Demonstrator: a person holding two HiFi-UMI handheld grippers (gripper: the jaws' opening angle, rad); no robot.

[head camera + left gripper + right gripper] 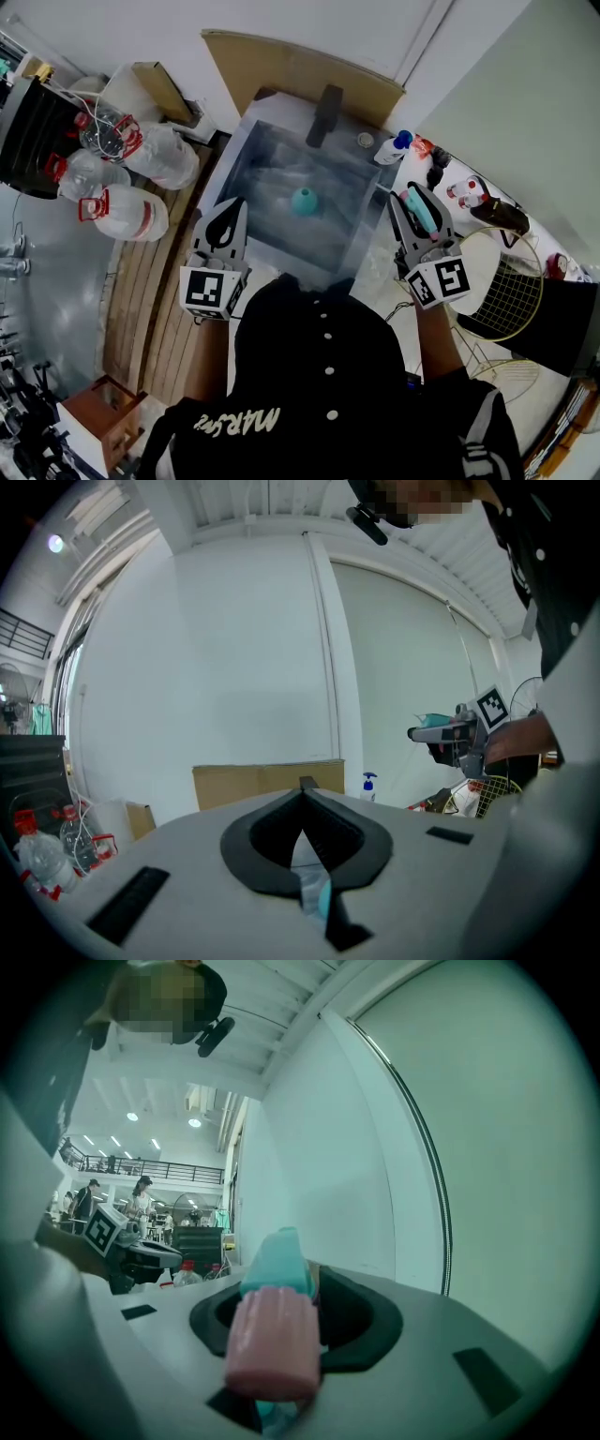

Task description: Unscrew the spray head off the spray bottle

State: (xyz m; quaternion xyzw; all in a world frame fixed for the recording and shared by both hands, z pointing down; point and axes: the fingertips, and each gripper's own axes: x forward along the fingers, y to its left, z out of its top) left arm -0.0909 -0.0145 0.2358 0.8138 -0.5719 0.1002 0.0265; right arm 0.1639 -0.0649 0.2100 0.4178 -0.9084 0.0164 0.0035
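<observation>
**Spray head (274, 1330) off, bottle (303, 201) down in the sink (242, 161)**

My right hand-held gripper (417, 199) is closed partway on the teal-and-pink spray head, held level above the sink's right rim. My left hand-held gripper (232, 208) is pinched together on nothing. The teal bottle sits in the sink, well apart from the head, so I judge the unscrewing done and only setting down left. There is open room over the sink, and clutter on the desk (375, 286) to my right.

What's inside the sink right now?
A teal bottle sits near the middle of the sink, with bare metal around it. The person's black top covers the near end, so whatever lies there cannot be seen.
</observation>
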